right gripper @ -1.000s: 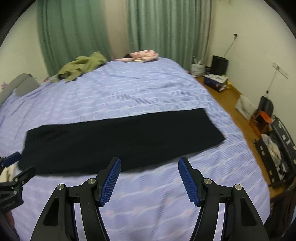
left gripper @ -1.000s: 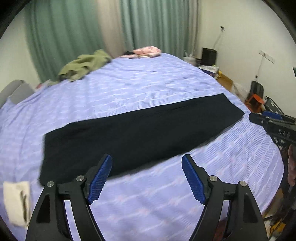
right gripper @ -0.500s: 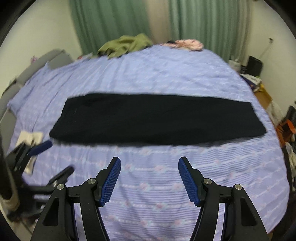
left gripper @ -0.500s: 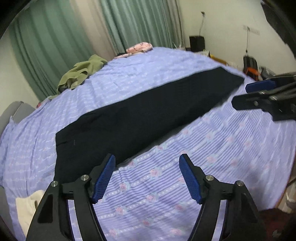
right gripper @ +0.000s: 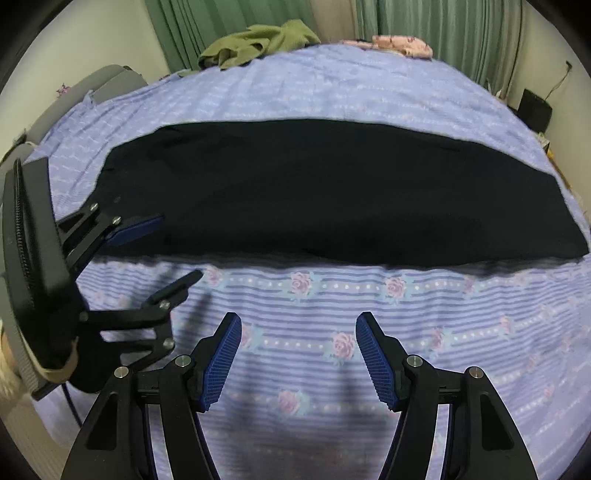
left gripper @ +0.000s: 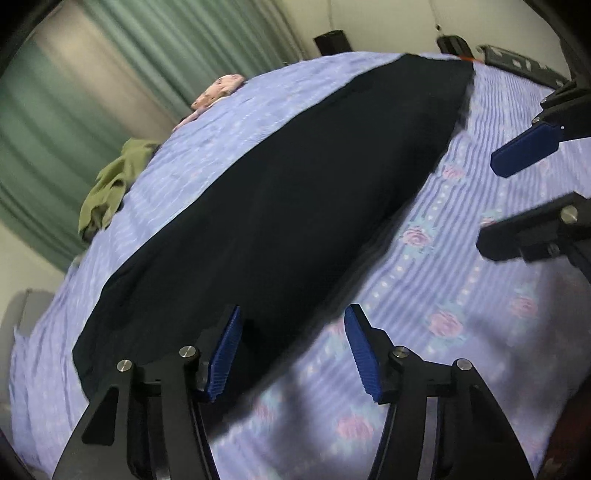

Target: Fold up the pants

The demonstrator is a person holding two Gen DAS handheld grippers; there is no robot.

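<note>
Black pants [left gripper: 280, 206] lie flat and folded lengthwise on the purple striped bedspread [left gripper: 461, 295]; they also show in the right wrist view [right gripper: 332, 192]. My left gripper [left gripper: 291, 347] is open and empty, low over the pants' near edge at their left end; it also shows in the right wrist view [right gripper: 162, 251]. My right gripper [right gripper: 297, 354] is open and empty, over bare bedspread [right gripper: 332, 306] just in front of the pants' near edge. It appears at the right in the left wrist view [left gripper: 513, 199].
A green garment [right gripper: 258, 40] and a pink garment [right gripper: 402, 44] lie at the bed's far side by green curtains [right gripper: 424, 18]. A grey headboard or chair [right gripper: 92, 92] stands at the left. A black box [right gripper: 535, 110] stands by the right wall.
Both grippers have dropped and moved in close to the pants' near edge. The left one has swung toward the pants' left end. Both stay open.
</note>
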